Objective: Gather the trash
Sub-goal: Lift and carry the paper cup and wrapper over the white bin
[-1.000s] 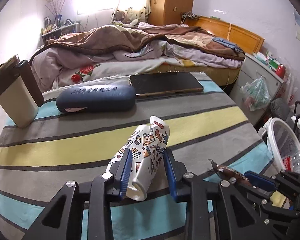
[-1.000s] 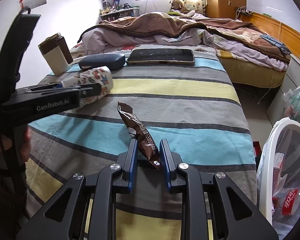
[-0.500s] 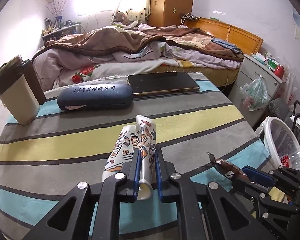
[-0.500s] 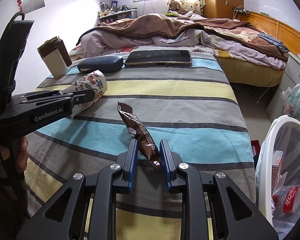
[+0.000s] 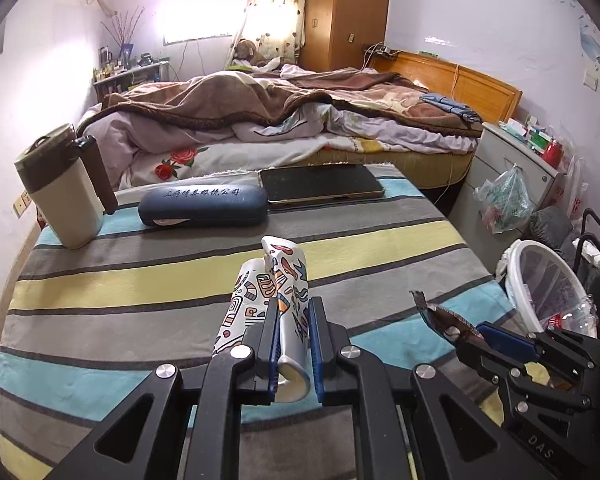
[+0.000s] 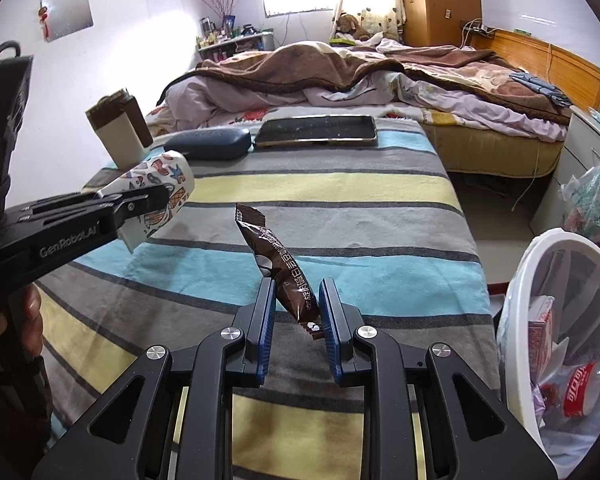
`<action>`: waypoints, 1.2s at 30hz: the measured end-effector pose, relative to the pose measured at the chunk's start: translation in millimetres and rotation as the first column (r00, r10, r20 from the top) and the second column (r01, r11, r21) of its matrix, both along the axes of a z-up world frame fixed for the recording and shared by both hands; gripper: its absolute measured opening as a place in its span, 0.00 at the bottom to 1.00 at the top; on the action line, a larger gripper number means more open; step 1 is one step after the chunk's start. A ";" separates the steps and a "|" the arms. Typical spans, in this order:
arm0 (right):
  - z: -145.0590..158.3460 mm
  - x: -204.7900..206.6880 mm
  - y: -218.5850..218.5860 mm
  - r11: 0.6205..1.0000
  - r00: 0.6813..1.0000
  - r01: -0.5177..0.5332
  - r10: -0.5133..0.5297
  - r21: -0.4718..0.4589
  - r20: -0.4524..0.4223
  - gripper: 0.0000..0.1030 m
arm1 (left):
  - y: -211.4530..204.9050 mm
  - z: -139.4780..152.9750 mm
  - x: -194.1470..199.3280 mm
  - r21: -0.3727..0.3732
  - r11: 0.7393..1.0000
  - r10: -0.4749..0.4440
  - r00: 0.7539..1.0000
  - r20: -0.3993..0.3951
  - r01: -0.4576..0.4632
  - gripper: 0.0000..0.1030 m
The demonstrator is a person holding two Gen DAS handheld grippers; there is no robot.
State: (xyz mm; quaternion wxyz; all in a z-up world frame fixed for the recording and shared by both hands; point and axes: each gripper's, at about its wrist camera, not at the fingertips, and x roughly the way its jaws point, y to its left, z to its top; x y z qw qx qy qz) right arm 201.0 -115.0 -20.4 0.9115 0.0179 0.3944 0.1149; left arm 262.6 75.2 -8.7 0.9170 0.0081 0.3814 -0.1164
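Pinching a crushed paper cup, the left gripper has its jaws pressed in on the cup's dented, colourfully patterned wall, the white rim end poking back between the blue pads; in the right wrist view the cup hangs clear above the striped cloth. The right gripper has its jaws closed on a glossy brown snack wrapper, a long flat foil sachet with white lettering that rises up and to the left from the pads, its torn end free in the air. Beyond both sets of jaws, largest of all, lies a bed heaped with a brown blanket and pale rumpled sheets against a wooden headboard. Under the jaws spreads the bench, covered in soft cloth striped grey, yellow and turquoise. To the right of the right jaws, off the bench edge, stands a white round bin lined with clear plastic and holding cartons and wrappers. At the far end of the bench rest a dark flat tablet, a navy oblong glasses case just left of it, and an upright cream and brown flask at the far left. A person's fingers wrap the left gripper's handle.
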 end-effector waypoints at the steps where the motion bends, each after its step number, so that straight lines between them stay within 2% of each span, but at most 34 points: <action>1: 1.2 -1.4 -1.0 1.000 1.000 0.003 -0.003 0.001 0.004 0.24 | -1.2 2.3 -2.9 0.002 1.000 0.000 1.000 0.005 0.000 0.12; 17: 28.5 -35.6 -40.8 0.997 0.993 0.075 -0.077 0.025 0.084 0.24 | -47.5 40.0 -55.7 -0.001 0.997 -0.074 0.993 0.087 0.074 0.12; 29: 36.3 -56.7 -89.3 0.984 0.978 0.173 -0.176 0.035 0.116 0.24 | -111.3 53.7 -81.1 -0.006 0.984 -0.175 0.977 0.123 0.177 0.12; 36: 37.4 -73.9 -129.7 0.963 0.956 0.266 -0.268 0.032 0.120 0.24 | -163.2 50.0 -90.6 -0.028 0.964 -0.260 0.959 0.115 0.264 0.12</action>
